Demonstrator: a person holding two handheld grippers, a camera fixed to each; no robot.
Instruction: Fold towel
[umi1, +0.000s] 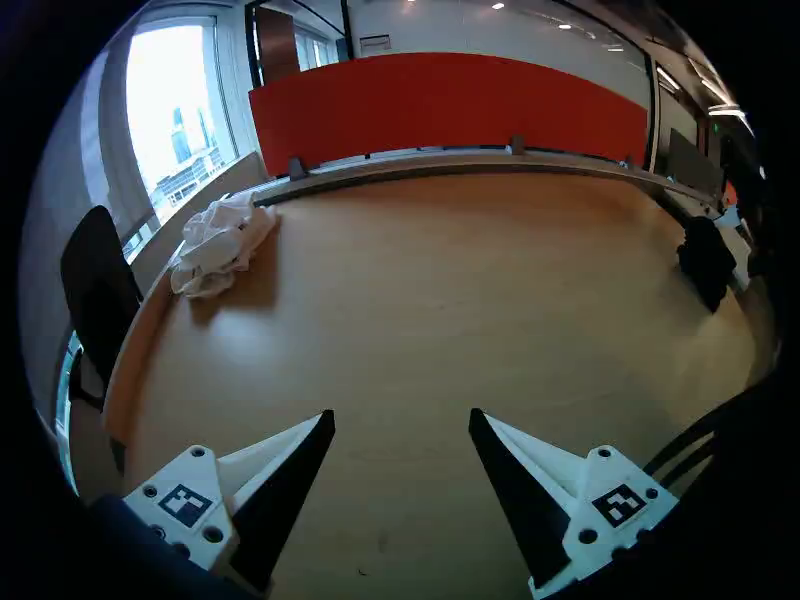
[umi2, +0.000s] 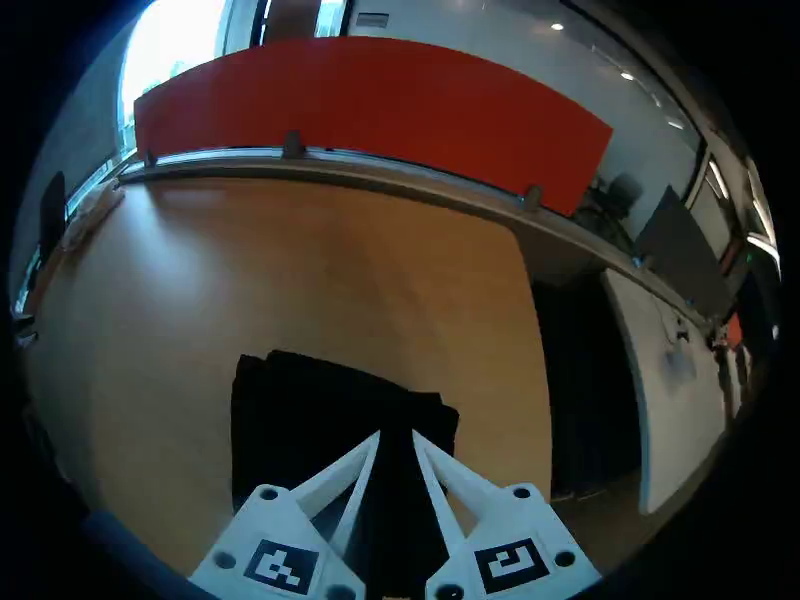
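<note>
A folded black towel (umi2: 335, 420) lies flat on the wooden table (umi2: 300, 270), close to its right edge. My right gripper (umi2: 397, 437) is right over the towel's near side, fingers drawn close with black cloth between them. In the left gripper view the same black towel (umi1: 706, 262) shows as a dark heap at the table's far right. My left gripper (umi1: 402, 420) hangs open above bare wood (umi1: 450, 300), nothing between its fingers.
A crumpled pile of white towels (umi1: 220, 245) sits at the far left corner of the table. A red divider panel (umi1: 450, 105) runs along the back edge. A dark chair (umi1: 98, 285) stands left of the table, and a white desk (umi2: 670, 390) beyond a gap on the right.
</note>
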